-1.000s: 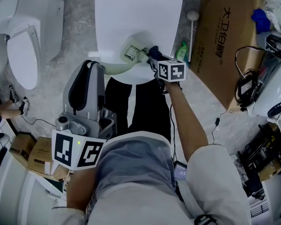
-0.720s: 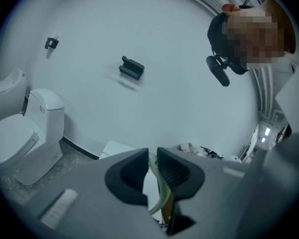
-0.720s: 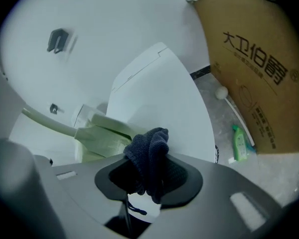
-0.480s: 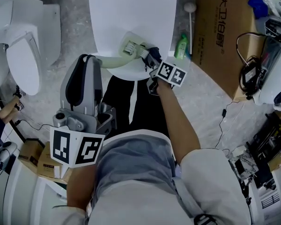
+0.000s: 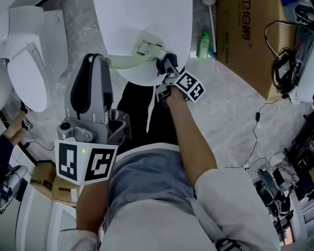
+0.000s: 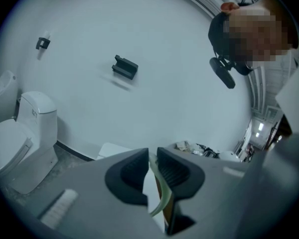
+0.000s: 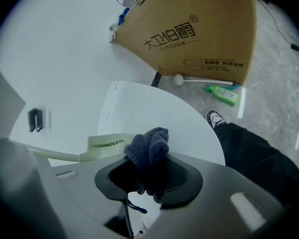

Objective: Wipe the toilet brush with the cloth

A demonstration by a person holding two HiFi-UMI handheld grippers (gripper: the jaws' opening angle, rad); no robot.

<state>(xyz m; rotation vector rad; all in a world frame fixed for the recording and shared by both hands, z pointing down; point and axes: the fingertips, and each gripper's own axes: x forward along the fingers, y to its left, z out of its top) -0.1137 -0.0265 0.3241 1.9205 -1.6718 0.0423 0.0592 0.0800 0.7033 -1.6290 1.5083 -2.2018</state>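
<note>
Far left, a second toilet stands on the grey floor.

Left gripper: the jaws are drawn narrow and clamped on the handle of the pale green brush. The left gripper view shows that handle pinched between the two dark pads.

From this grip the brush runs rightward over the front of the white lid. Its bristle head is at the right end.

Right gripper: the jaws are closed on a bunched dark blue cloth. In the right gripper view the cloth bulges out past the pads and meets the near end of the brush head.

Further right, a green bottle lies on the floor just beside a cardboard box.
</note>
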